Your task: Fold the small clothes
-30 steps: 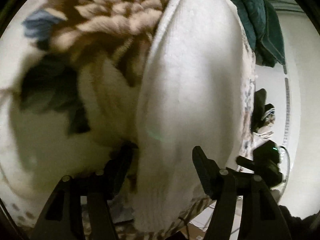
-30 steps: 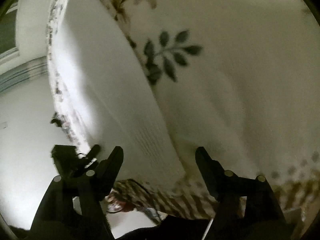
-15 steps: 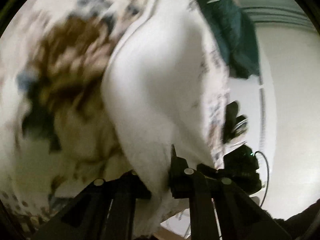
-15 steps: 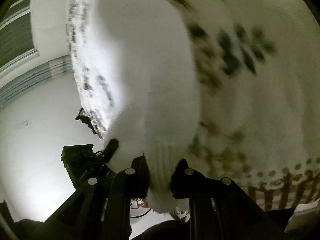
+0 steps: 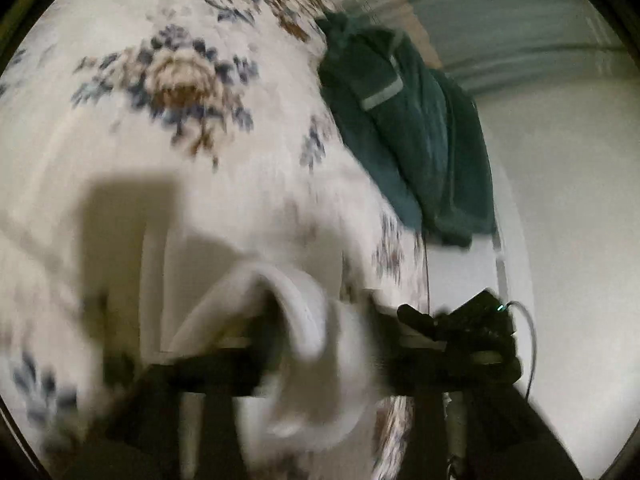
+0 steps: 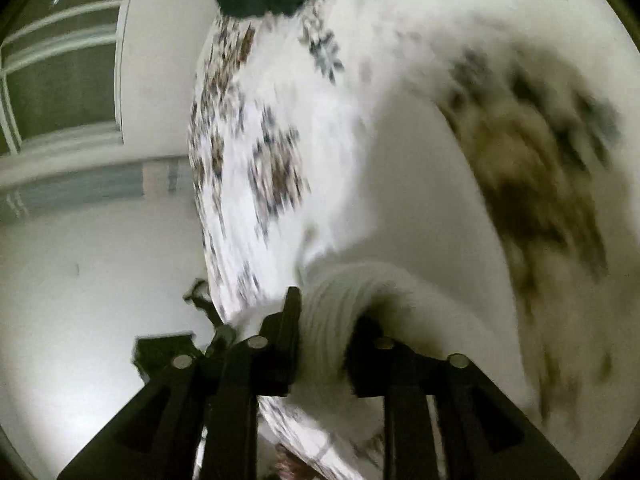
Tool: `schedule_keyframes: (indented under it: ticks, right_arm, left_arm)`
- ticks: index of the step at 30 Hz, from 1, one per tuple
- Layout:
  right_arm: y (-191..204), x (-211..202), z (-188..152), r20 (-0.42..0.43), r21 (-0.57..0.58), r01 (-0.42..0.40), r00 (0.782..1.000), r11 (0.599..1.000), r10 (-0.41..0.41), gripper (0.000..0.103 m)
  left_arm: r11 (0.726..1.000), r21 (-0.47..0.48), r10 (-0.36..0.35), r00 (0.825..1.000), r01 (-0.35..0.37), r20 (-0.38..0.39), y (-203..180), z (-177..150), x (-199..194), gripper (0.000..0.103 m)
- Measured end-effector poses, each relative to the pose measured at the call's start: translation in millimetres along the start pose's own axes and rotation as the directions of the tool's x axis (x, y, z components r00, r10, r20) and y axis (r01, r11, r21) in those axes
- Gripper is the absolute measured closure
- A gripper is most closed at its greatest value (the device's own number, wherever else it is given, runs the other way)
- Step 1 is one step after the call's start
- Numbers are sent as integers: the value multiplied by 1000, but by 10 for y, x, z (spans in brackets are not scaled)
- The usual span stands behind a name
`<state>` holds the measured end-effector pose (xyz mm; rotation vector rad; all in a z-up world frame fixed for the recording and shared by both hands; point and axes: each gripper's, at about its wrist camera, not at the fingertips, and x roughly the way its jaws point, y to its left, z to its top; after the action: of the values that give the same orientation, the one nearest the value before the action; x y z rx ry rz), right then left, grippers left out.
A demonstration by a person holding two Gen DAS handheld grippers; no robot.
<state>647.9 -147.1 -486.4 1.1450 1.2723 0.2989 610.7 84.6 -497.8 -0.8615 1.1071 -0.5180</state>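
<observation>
My right gripper [image 6: 322,344] is clenched on a bunched white cloth [image 6: 332,320], its ribbed edge pinched between both fingers. My left gripper [image 5: 316,344] grips the same cloth [image 5: 304,312], though that view is blurred. Beneath lies a flowered blanket [image 5: 180,92], with a dark green garment [image 5: 408,128] at its far edge.

both grippers [image 5: 316,344] [image 6: 324,344] closed onto white garment [image 6: 332,312], lifted.

No text, label, brand or number can be read in either view — the cloth and dark garment are motion-blurred, and nothing legible shows.
</observation>
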Motion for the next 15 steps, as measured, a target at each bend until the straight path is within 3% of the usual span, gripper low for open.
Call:
schedule_keyframes:
  ticks: [1,2,4,6,8,10,13,14,15]
  right_arm:
    - [-30,11,221,-1,23,-7,1000,1000,7,48]
    - [-17,13,391,24,34,-34,999,999,33,43]
    - [-19,-238,643,62,9,-54,997,998,54,43]
    - [16,-323,675,77,-64,28,997,998,-23,43]
    - [-36,-335,604,72,-128,134,990,983,-126,43]
    - [-133,-236,497,47,-196,252,968,948,-247,43]
    - [-279,-68,325,30,-241,289,956,926,-291,44]
    - [-322,-8,296,25,-241,287,957,927,-290,54]
    - [-360,34,306,22,-235,279,959,931,-282,70]
  left_arm:
    - [1000,-20,-4,999,5,41,81,125,-16,37]
    - [999,-35,0,997,3,72,121,258,-6,37]
    - [999,-29,38,994,-35,105,161,409,-17,37]
    - [995,14,94,988,-96,122,188,425,-56,37]
    - [979,81,181,980,-187,81,209,362,44,37]
    - [959,143,243,970,-243,24,236,280,251,37]
    - [908,265,350,935,-326,-49,218,106,643,39]
    - [894,292,371,927,-338,-61,217,72,748,49]
    - [877,325,396,916,-355,-67,221,31,881,92]
